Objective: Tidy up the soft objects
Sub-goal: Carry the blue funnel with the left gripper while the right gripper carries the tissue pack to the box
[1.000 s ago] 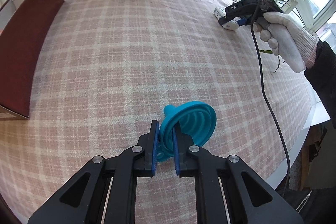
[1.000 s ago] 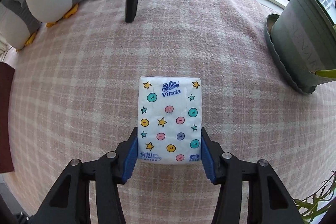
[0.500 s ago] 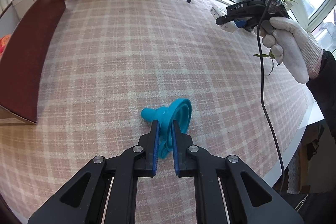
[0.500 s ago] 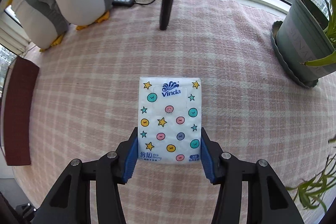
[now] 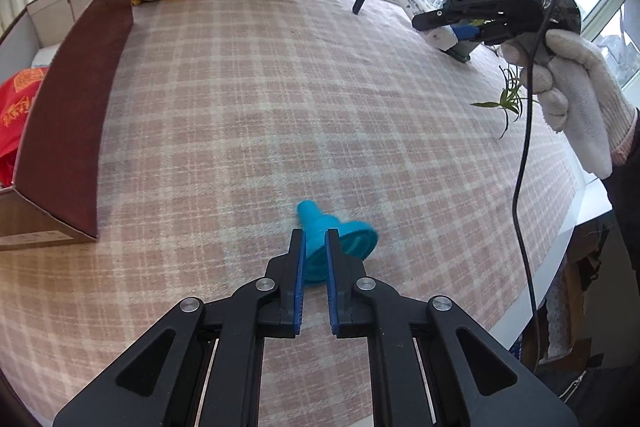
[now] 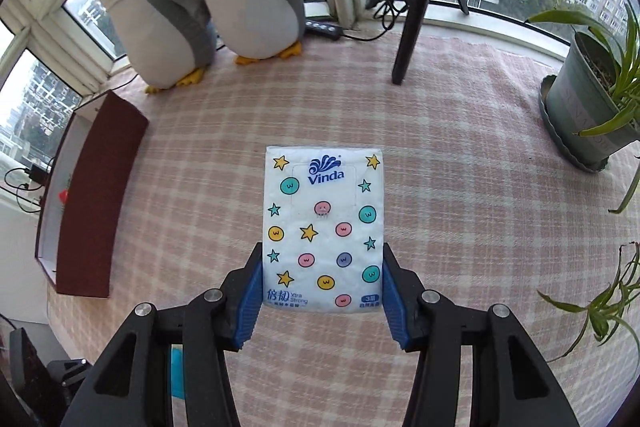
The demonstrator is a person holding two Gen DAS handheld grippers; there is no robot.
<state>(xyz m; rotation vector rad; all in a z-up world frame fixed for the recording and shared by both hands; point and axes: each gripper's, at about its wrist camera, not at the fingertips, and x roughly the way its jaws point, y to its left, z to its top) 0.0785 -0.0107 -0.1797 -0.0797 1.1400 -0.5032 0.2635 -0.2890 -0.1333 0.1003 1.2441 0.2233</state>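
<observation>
Two grips are in place at once: the jaws of the left gripper (image 5: 316,247) are pinched nearly together on the flattened wall of a blue collapsible funnel (image 5: 340,239), its spout pointing toward 11 o'clock and its rim bulging out at 2 o'clock of the fingertips, while the jaws of the right gripper (image 6: 322,267) are set at a middling width, pressed on both long sides of a tissue pack (image 6: 323,227) printed with stars and smiley dots. Both items appear to be carried above the checked tablecloth (image 5: 280,87) rather than resting on it (contact underneath cannot be fully ruled out for the funnel). The step in hand is judged to be transport. A dark red-walled box (image 5: 76,115) stands open at 9 o'clock in the left wrist view, red packaging already inside. Next, both loads would probably need to be brought over that opening, lowered inside, and released without crushing; the two plush penguins (image 6: 204,3) at 12 o'clock are left untouched.
</observation>
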